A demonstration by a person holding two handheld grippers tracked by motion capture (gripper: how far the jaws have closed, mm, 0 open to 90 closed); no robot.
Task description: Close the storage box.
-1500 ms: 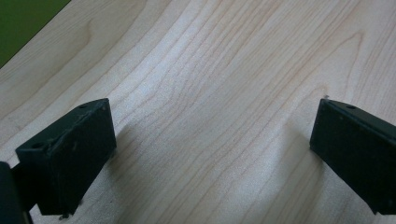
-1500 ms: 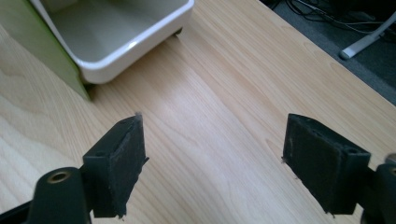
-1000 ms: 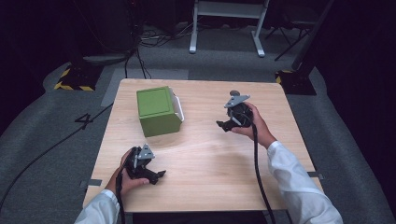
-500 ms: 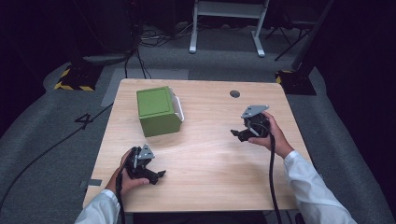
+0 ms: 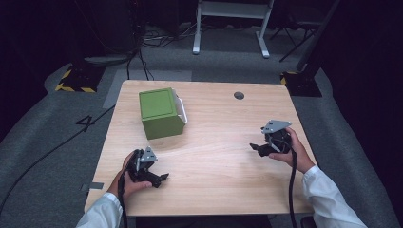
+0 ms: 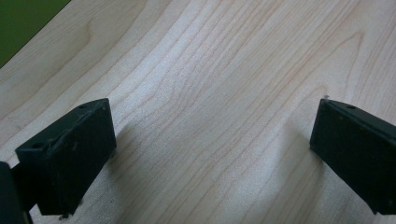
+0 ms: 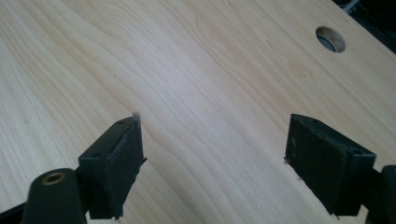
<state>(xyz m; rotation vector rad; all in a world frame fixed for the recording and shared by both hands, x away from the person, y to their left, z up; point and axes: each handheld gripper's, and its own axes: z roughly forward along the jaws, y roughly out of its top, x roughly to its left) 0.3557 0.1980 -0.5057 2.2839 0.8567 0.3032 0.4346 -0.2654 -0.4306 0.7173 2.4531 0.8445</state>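
Observation:
A green box (image 5: 160, 113) with a white handle on its right side stands on the back left of the wooden table (image 5: 214, 128). My left gripper (image 5: 160, 177) rests low at the front left of the table, open, with nothing between its jaws. In the left gripper view its fingers (image 6: 70, 154) stand wide apart over bare wood, and a corner of the green box (image 6: 23, 21) shows at top left. My right gripper (image 5: 255, 148) is at the right side of the table, also open and holding nothing. In the right gripper view its fingers (image 7: 114, 161) frame bare wood.
A round cable hole (image 5: 239, 95) sits near the table's back edge and appears as the hole (image 7: 330, 38) in the right gripper view. Cables run from both grippers toward the person. Dark floor, cables and a white stand (image 5: 228, 19) lie beyond the table.
My right gripper has moved from the back right of the table toward the person and down to the right side. The left gripper and the green box have stayed put.

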